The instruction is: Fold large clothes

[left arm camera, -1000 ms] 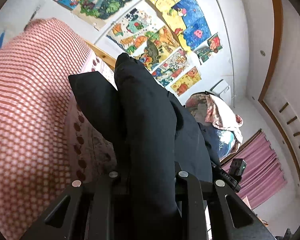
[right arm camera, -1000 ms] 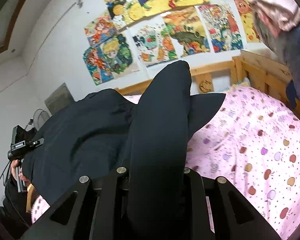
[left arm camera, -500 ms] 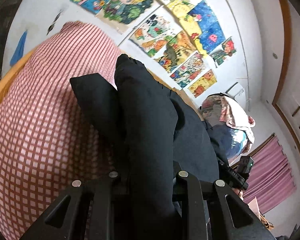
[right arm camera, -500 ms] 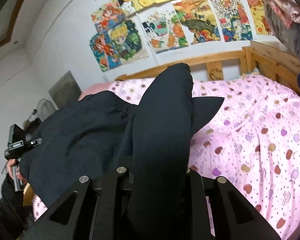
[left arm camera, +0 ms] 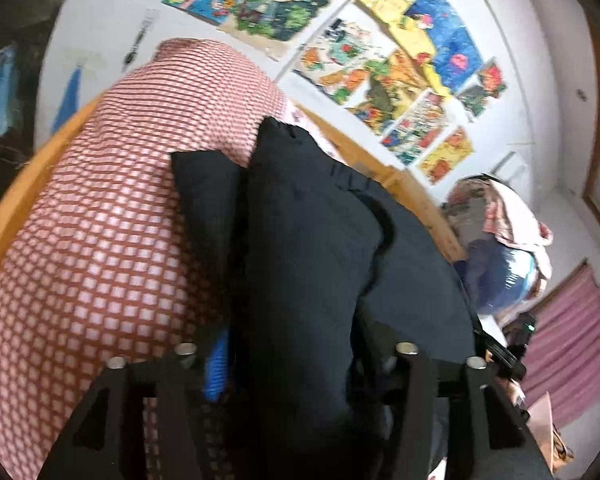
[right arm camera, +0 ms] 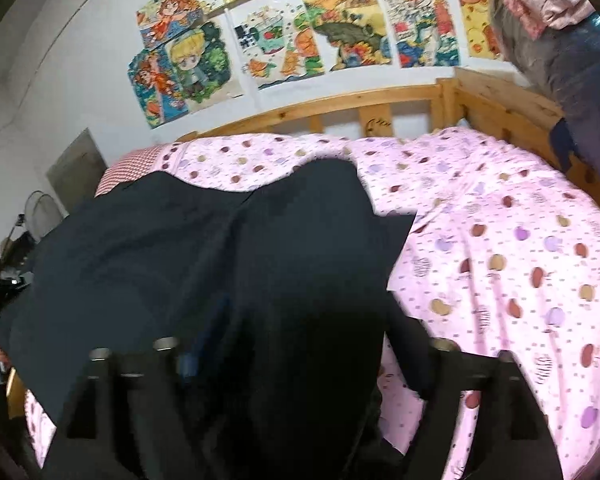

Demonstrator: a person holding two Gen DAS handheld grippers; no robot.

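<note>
Your open room is the pink spotted sheet (right arm camera: 500, 248) at right of the frame; the wooden bed rail (right arm camera: 380, 108) and hanging clothes (right arm camera: 572, 48) block upper right.

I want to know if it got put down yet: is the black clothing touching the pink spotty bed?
Touching. The right wrist view shows the black clothing spread flat on the pink bedcover, no gap along its edge.

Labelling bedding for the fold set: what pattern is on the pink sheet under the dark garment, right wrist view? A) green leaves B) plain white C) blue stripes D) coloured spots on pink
D: the pink bed sheet beside the dark navy garment is dotted with coloured spots.
</note>
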